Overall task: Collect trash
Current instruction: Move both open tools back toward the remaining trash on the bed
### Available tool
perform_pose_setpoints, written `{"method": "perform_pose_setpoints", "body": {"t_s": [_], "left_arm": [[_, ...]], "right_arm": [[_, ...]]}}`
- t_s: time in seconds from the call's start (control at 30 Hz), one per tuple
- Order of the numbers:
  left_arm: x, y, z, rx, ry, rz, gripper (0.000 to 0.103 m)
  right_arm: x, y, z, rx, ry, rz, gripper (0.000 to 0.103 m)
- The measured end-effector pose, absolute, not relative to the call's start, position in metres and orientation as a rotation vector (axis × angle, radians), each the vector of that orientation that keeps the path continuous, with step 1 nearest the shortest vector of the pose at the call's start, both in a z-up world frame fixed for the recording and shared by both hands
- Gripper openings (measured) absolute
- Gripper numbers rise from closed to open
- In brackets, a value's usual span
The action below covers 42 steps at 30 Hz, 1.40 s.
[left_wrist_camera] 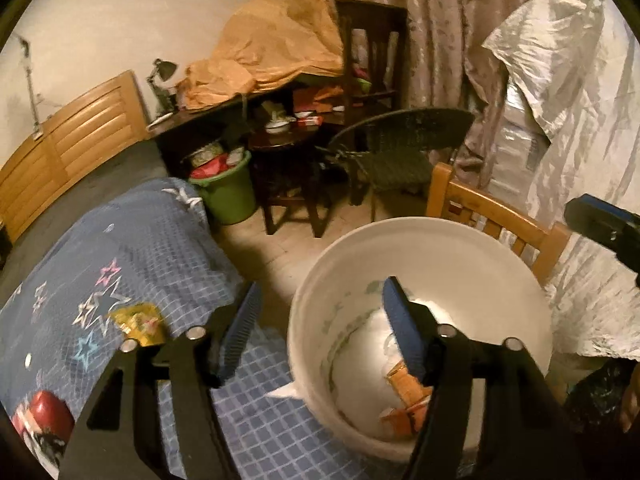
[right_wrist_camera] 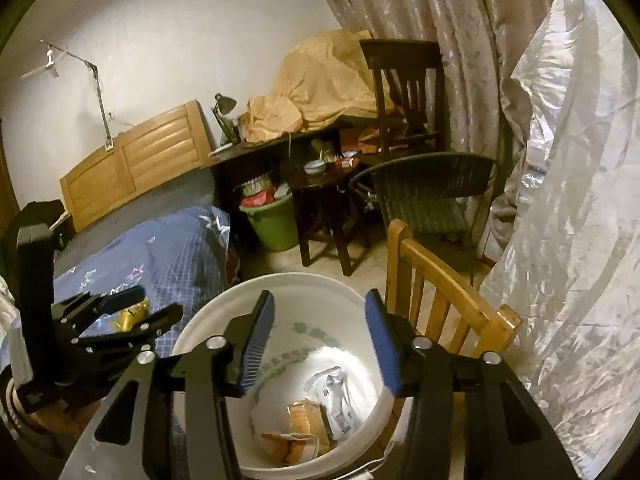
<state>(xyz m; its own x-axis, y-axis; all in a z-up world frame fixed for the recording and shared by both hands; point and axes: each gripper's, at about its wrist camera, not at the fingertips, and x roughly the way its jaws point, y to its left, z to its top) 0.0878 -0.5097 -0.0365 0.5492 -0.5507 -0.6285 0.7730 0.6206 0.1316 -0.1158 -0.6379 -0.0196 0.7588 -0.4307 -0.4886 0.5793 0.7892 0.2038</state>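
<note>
A white bucket stands on the floor beside the bed, its rim below both grippers. Inside it lie an orange carton and a white wrapper; the left wrist view also shows the carton. My left gripper is open and holds nothing, one finger over the bucket and one over the bed edge. My right gripper hangs open and empty above the bucket's mouth. A yellow wrapper lies on the blue star-patterned bedspread, just beyond my left gripper. A red and white packet lies nearer on the bed.
A light wooden chair stands right behind the bucket, with crinkled silver sheeting to its right. Farther off are a green bucket full of rubbish, a dark stool-table, a dark wicker chair and curtains.
</note>
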Motion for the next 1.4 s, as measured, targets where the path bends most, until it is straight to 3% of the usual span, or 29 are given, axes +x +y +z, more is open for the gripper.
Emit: {"method": "perform_pose_setpoints", "body": {"t_s": [0.2, 0.43, 0.73, 0.97, 1.2, 1.4], "left_arm": [[0.088, -0.463, -0.04, 0.387, 0.561, -0.716, 0.078], [0.094, -0.372, -0.033, 0.3, 0.528, -0.607, 0.087], [0.101, -0.242, -0.032, 0.177, 0.544, -0.415, 0.088], [0.11, -0.14, -0.046, -0.045, 0.659, -0.28, 0.088], [0.116, -0.071, -0.082, -0.122, 0.764, -0.137, 0.088], [0.125, -0.008, -0.08, -0.169, 0.787, -0.068, 0.088]], "right_arm": [[-0.134, -0.6, -0.012, 0.308, 0.277, -0.609, 0.079], [-0.136, -0.544, -0.018, 0.2, 0.172, -0.633, 0.09], [-0.086, -0.459, -0.034, 0.14, 0.254, -0.435, 0.093], [-0.041, -0.395, -0.043, 0.133, 0.339, -0.289, 0.097], [-0.005, -0.348, -0.061, 0.156, 0.438, -0.172, 0.098], [0.027, -0.302, -0.078, 0.148, 0.511, -0.012, 0.098]]}}
